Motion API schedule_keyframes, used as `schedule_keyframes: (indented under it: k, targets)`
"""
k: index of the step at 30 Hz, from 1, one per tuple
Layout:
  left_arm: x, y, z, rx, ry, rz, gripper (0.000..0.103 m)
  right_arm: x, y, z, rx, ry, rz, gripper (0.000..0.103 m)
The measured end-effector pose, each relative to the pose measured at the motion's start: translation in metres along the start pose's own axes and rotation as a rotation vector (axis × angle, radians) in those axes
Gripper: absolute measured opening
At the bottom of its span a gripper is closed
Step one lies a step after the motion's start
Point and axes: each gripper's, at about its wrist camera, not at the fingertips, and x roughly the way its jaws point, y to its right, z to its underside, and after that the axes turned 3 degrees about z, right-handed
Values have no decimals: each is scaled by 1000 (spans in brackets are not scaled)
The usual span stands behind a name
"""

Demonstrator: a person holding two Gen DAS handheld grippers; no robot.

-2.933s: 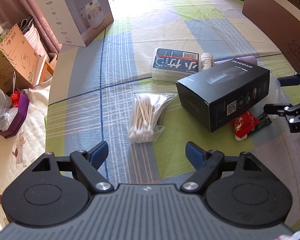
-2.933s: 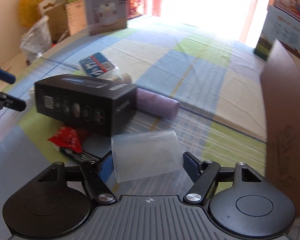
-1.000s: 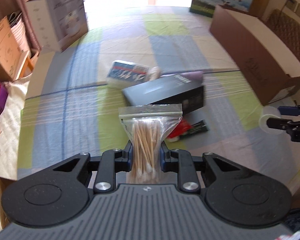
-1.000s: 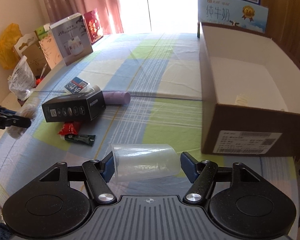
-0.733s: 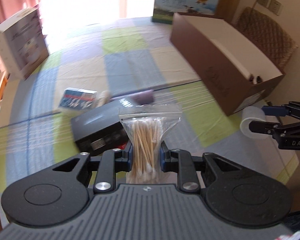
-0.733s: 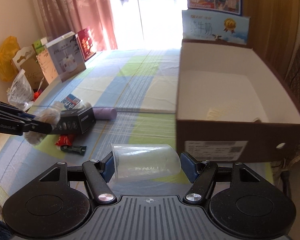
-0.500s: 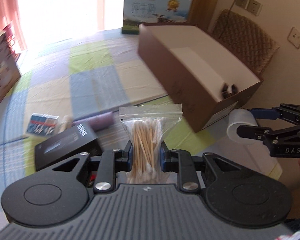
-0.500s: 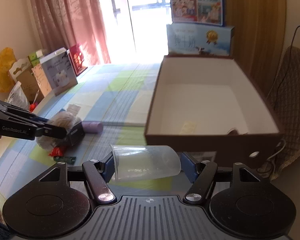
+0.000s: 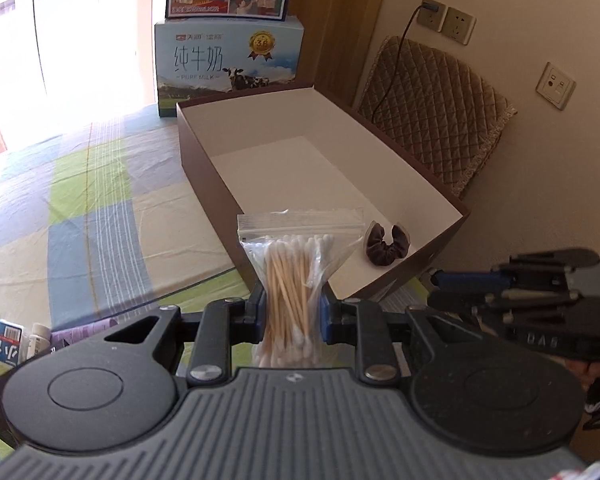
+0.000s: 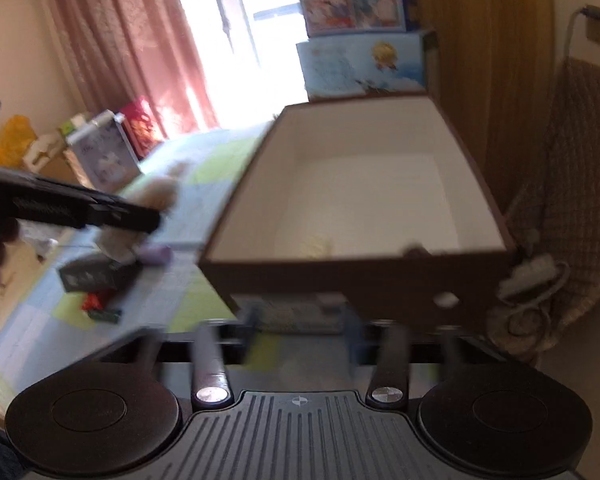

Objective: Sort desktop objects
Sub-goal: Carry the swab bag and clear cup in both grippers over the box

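Fingers [image 9: 327, 314] of left gripper [image 9: 292, 309] pinched tight on bag of cotton swabs [image 9: 296, 272], gripping it low around the middle. Bag held upright above the counter [image 9: 92, 208], zip seal at the far end, sticks running along the line of the fingers, long axis aimed toward the brown box [image 9: 204, 168]. Seen against the near corner of that box. Inside the box, near that corner, a dark hair scrunchie [image 9: 386, 244] on the white floor.

Right gripper [image 10: 304, 334] just beside on the right, fingers opening; too blurred to tell if anything sits between them.

Underneath, checked cloth in green, blue and cream. Behind the box, a milk carton [image 9: 228, 64]. Further round: padded chair [image 9: 432, 112], wall sockets [image 9: 446, 20], pink curtain [image 10: 132, 40], bright window.
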Motion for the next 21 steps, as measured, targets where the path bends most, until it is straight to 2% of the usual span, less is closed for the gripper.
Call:
schedule_keyframes:
  k: [2, 6, 9, 14, 21]
  targets:
    - [2, -2, 1, -15, -12, -19, 21, -1, 12, 8, 6, 0, -5, 70]
    - [4, -7, 7, -47, -34, -54, 21, 10, 25, 19, -16, -73, 12, 72]
    - [4, -12, 13, -73, -52, -78, 21, 24, 18, 29, -104, -107, 22, 72]
    - [1, -18, 28, -115, -85, -116, 21, 50, 6, 34, -243, -179, -19, 72]
    - [-8, -29, 48, -181, -107, -164, 21, 78, -11, 38, -427, -230, -7, 72]
